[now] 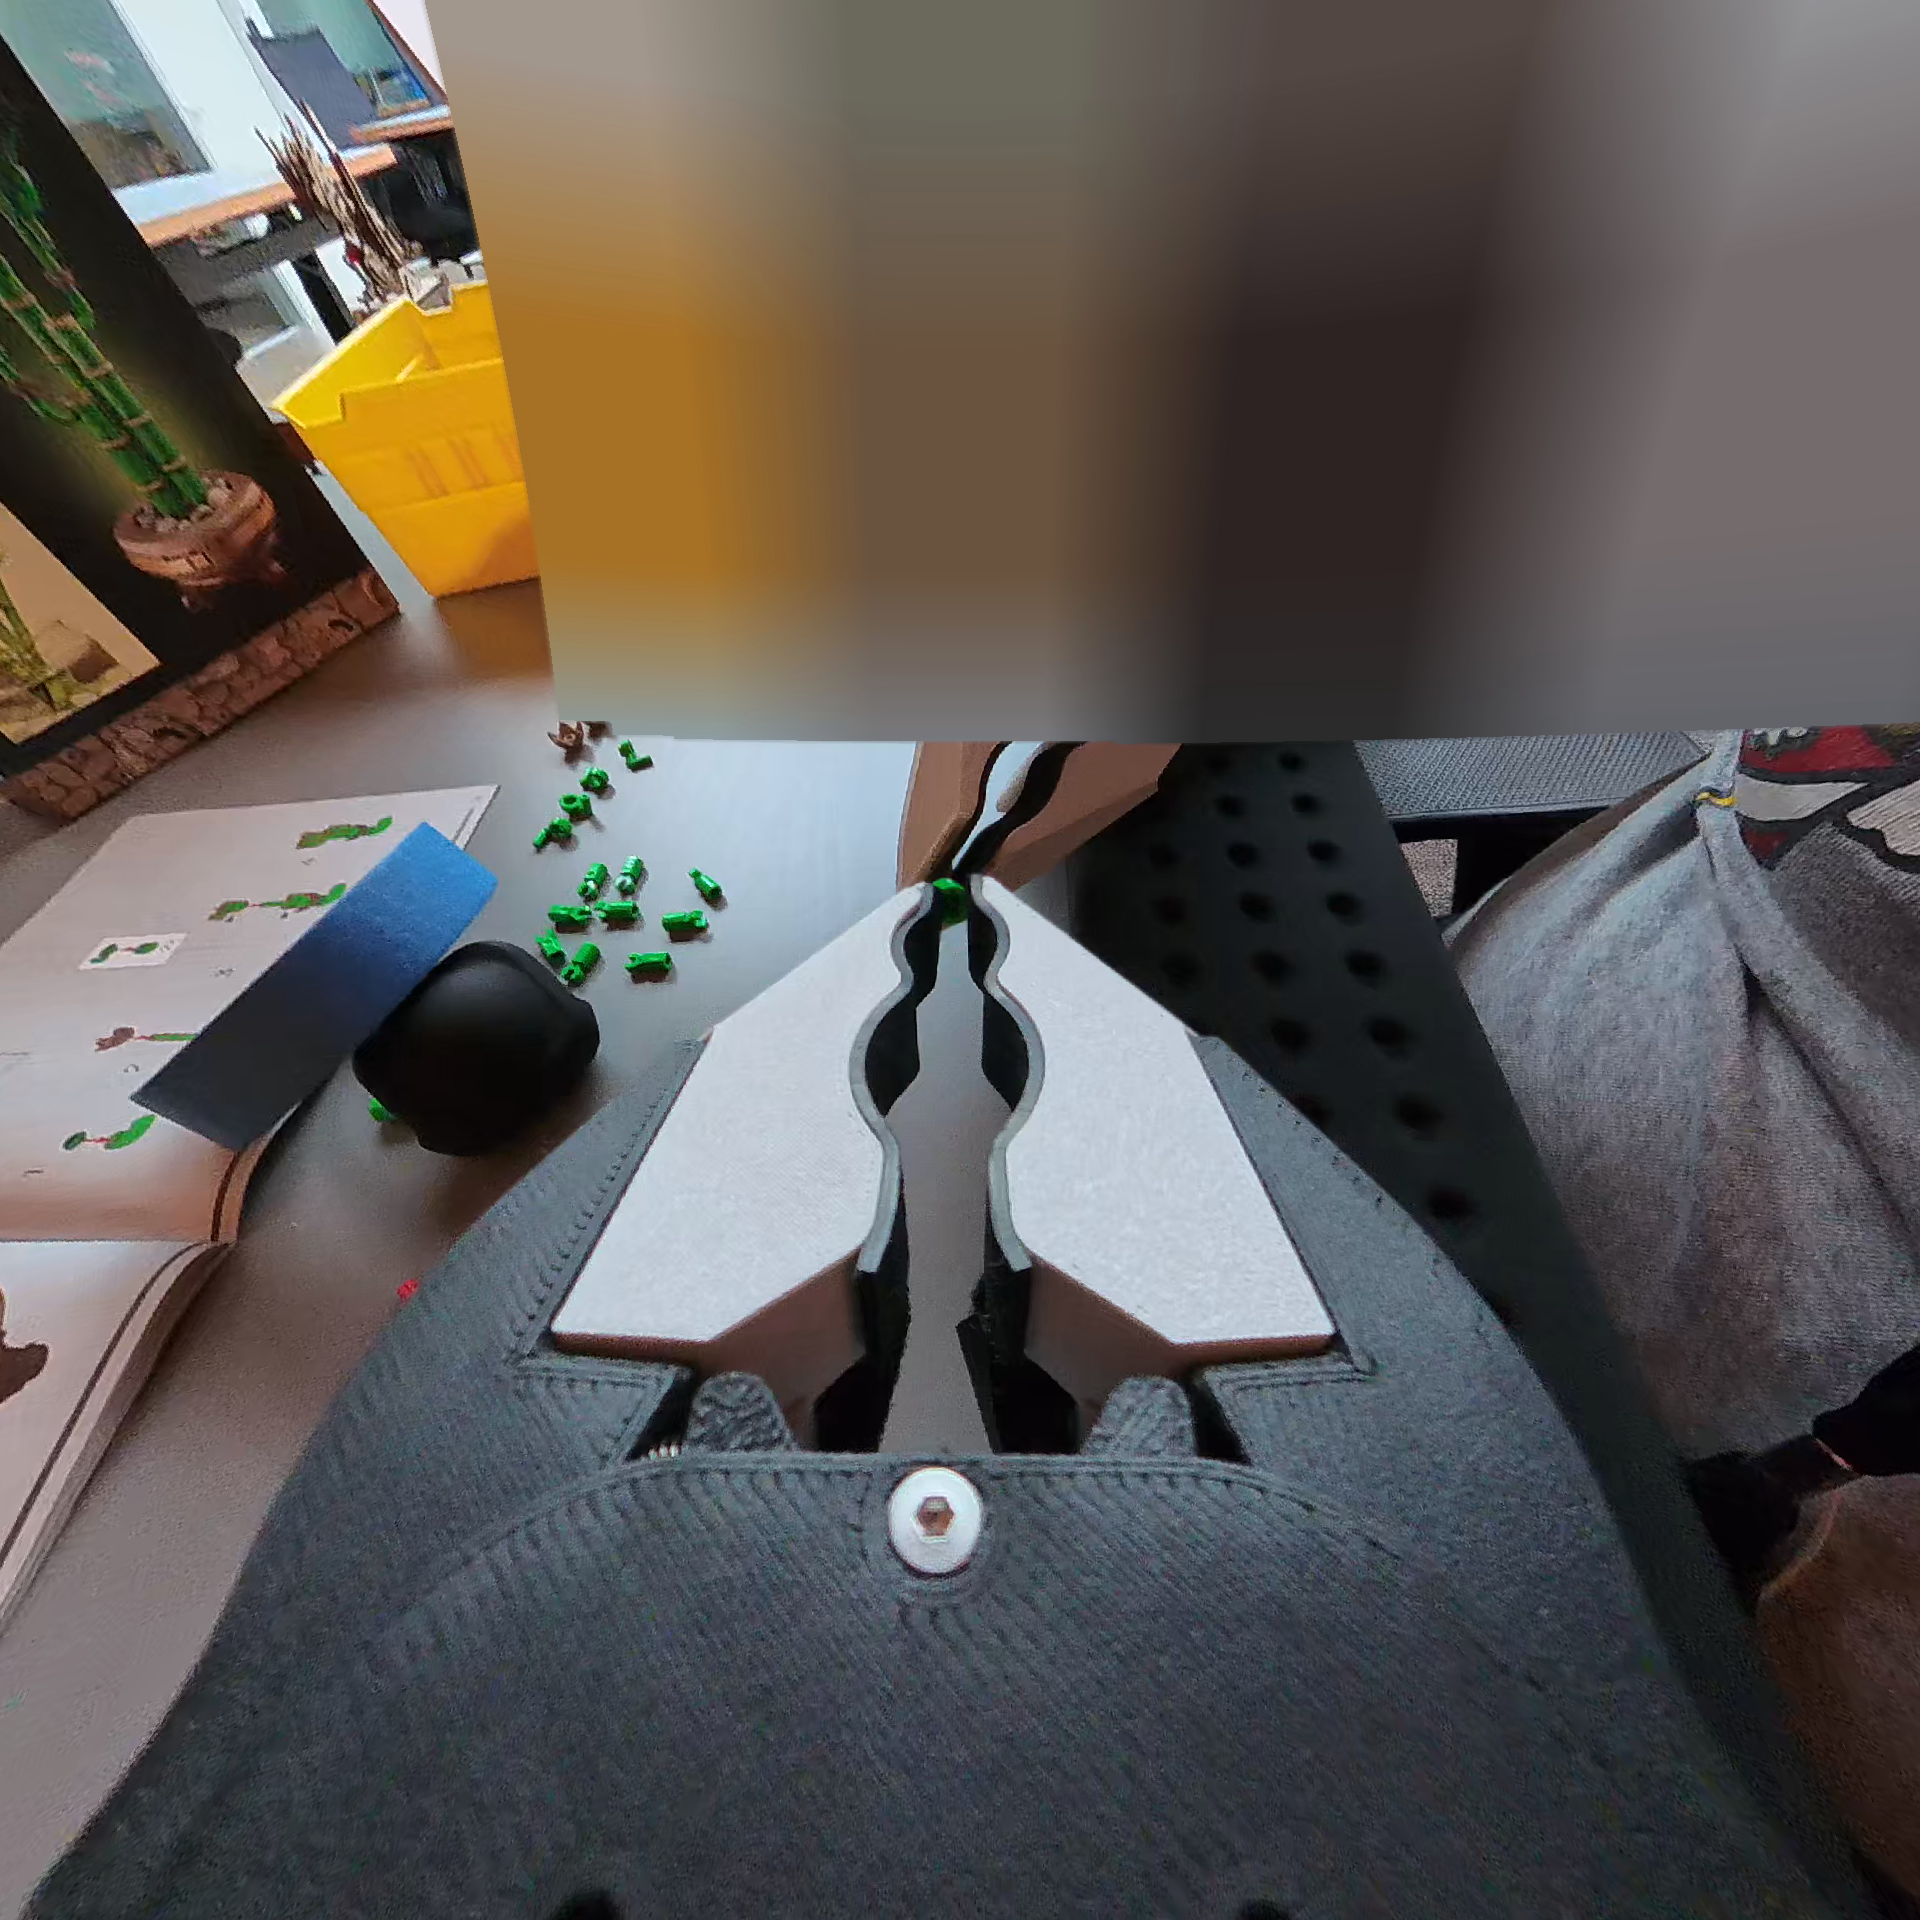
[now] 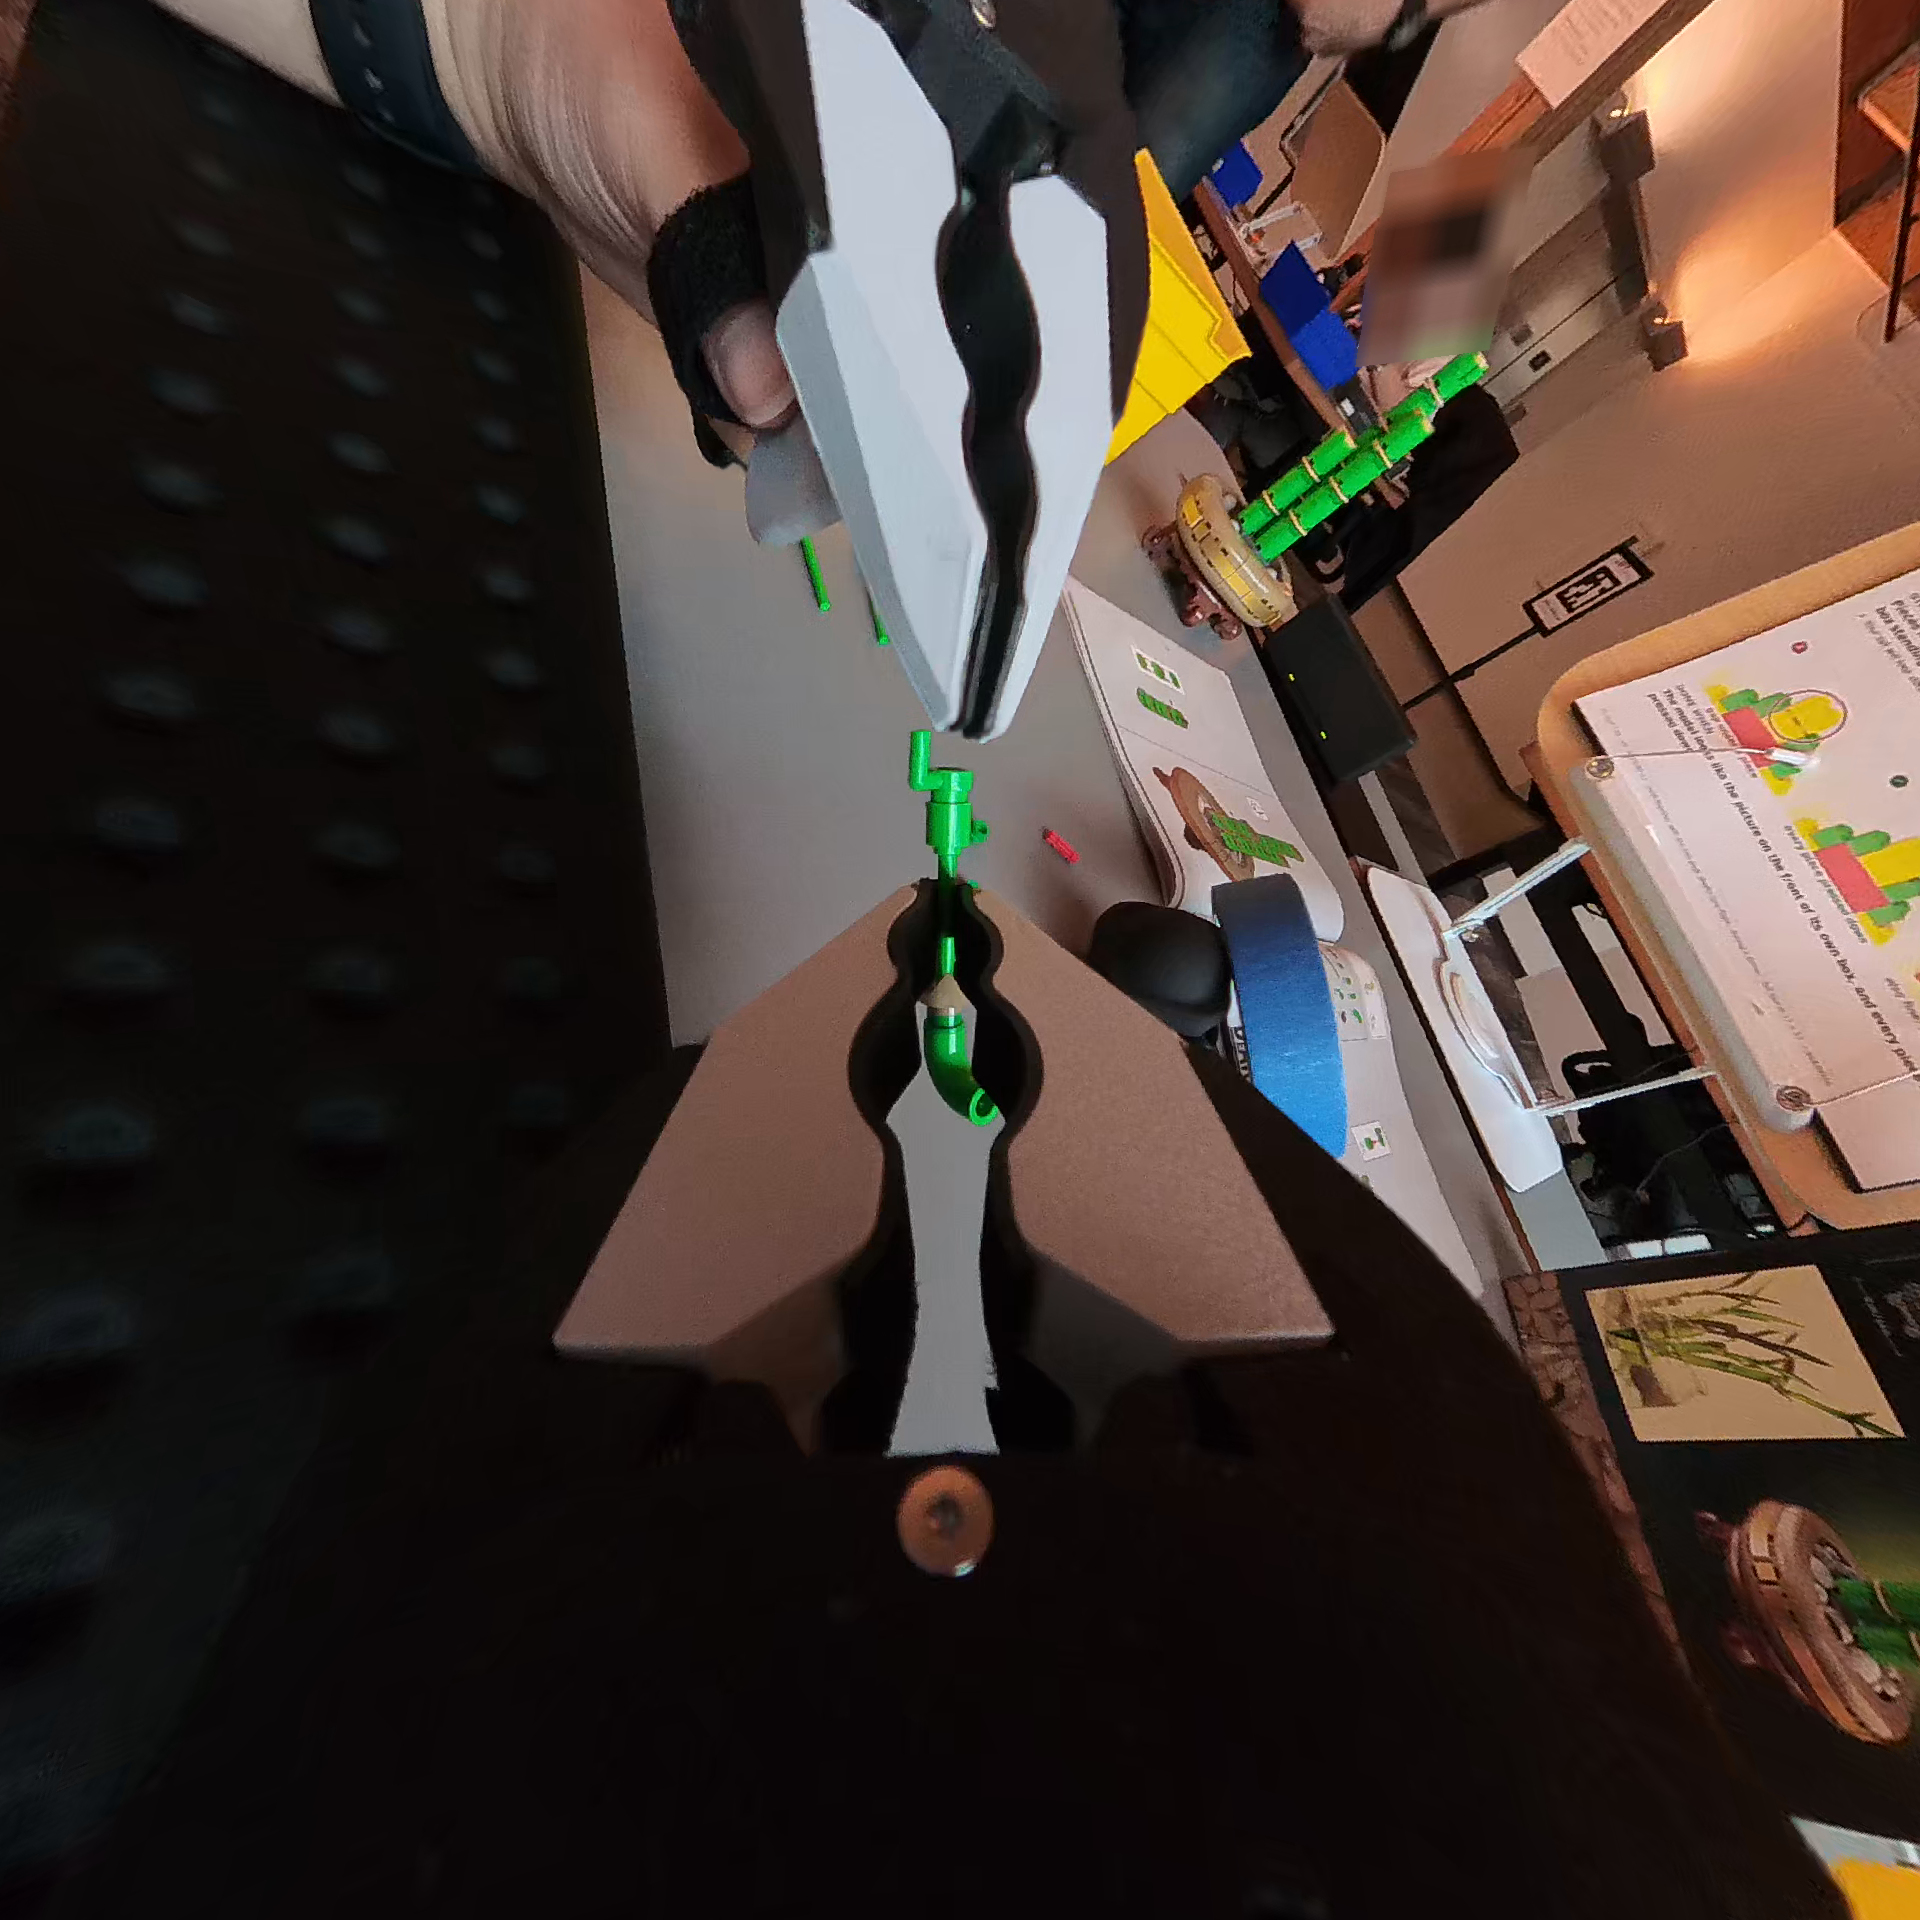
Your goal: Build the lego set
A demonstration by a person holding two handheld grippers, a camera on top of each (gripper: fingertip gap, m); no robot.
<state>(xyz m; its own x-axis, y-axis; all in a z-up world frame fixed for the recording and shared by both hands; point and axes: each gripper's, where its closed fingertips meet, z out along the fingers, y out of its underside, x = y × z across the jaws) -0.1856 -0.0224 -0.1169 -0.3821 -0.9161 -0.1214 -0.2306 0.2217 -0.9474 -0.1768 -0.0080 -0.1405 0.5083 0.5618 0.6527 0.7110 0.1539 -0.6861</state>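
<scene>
My right gripper [image 2: 948,899], with brown fingers, is shut on a thin green lego stem [image 2: 948,831]. The stem carries a curved green piece and a tan cone between the jaws, and small green clips stick out past the tips. My left gripper [image 2: 971,727], with white fingers, comes down from above and its closed tips meet the stem's far end. In the left wrist view my left gripper [image 1: 948,902] pinches a small green piece [image 1: 948,896]. The right gripper's brown fingers [image 1: 1039,800] are just beyond it.
Several loose green pieces [image 1: 623,920] lie on the grey table [image 1: 790,821]. An open instruction booklet [image 1: 135,987], a blue tape roll [image 1: 322,987] and a black rounded object [image 1: 478,1044] lie left. A yellow bin [image 1: 416,447] and the set box [image 1: 125,416] stand behind. A part-built bamboo model [image 2: 1320,488] and two green rods [image 2: 816,587] lie farther off. My two grippers' fingertips are within a few centimetres of each other.
</scene>
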